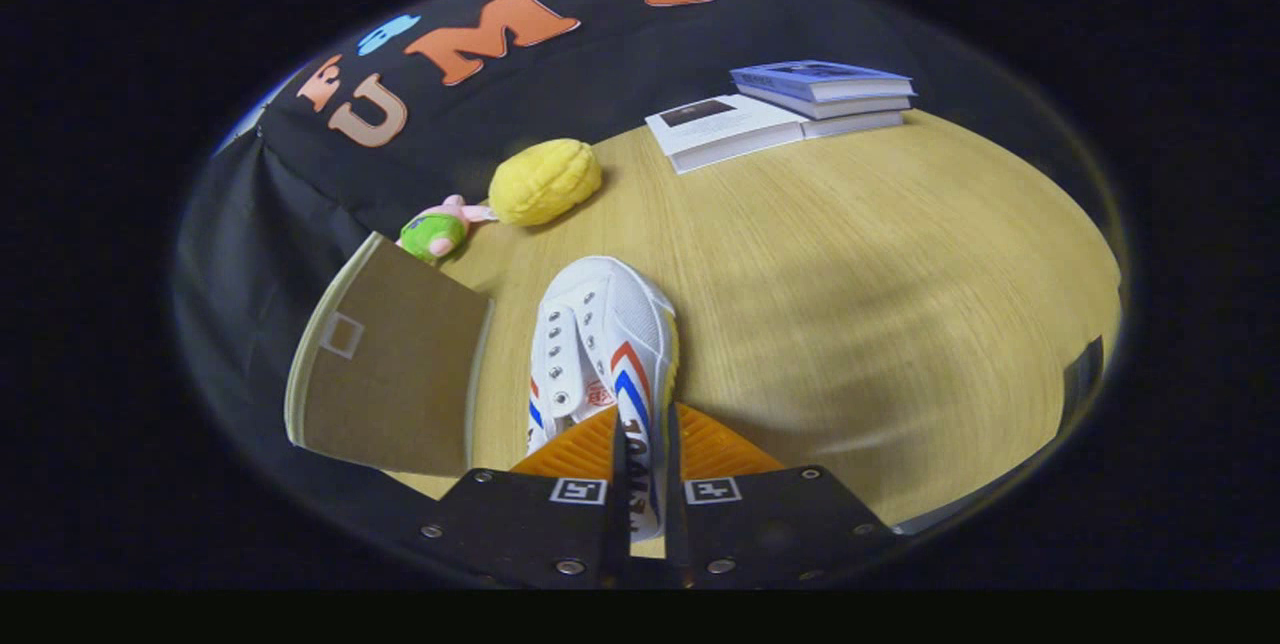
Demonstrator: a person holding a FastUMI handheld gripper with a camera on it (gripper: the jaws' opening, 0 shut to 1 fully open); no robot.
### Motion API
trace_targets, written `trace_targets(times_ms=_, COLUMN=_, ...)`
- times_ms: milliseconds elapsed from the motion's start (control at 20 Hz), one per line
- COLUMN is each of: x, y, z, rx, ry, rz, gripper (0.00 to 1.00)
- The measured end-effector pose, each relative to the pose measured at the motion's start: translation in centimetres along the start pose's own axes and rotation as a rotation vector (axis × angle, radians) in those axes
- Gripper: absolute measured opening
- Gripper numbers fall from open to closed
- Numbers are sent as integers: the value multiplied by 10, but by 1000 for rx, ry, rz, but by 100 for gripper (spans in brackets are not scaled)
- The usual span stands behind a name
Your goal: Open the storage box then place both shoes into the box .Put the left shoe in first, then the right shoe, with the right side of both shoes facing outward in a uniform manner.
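Your gripper [645, 444] has both fingers clamped on the side wall of the white shoe [600, 344], which runs from between the fingers out ahead of them, toe pointing away over the wooden table [850, 274]. Red and blue stripes mark the shoe's side. Just beside the shoe you have the brown storage box [390, 374], near the table's edge. Beyond the shoe's toe lie a yellow plush toy [545, 181] and, next to it, a small green and pink toy [435, 232]. Well apart from these, at the far side, you see a stack of books [790, 109].
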State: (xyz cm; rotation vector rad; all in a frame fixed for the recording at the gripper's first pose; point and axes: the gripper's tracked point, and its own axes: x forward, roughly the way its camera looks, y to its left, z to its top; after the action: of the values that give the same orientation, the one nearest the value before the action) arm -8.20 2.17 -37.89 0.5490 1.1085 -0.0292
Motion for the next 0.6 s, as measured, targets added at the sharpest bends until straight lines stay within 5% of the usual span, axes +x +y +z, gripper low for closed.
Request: trace_targets(times_ms=600, x=-39, y=139, z=74, rx=-56, ry=-173, rz=187, gripper=14)
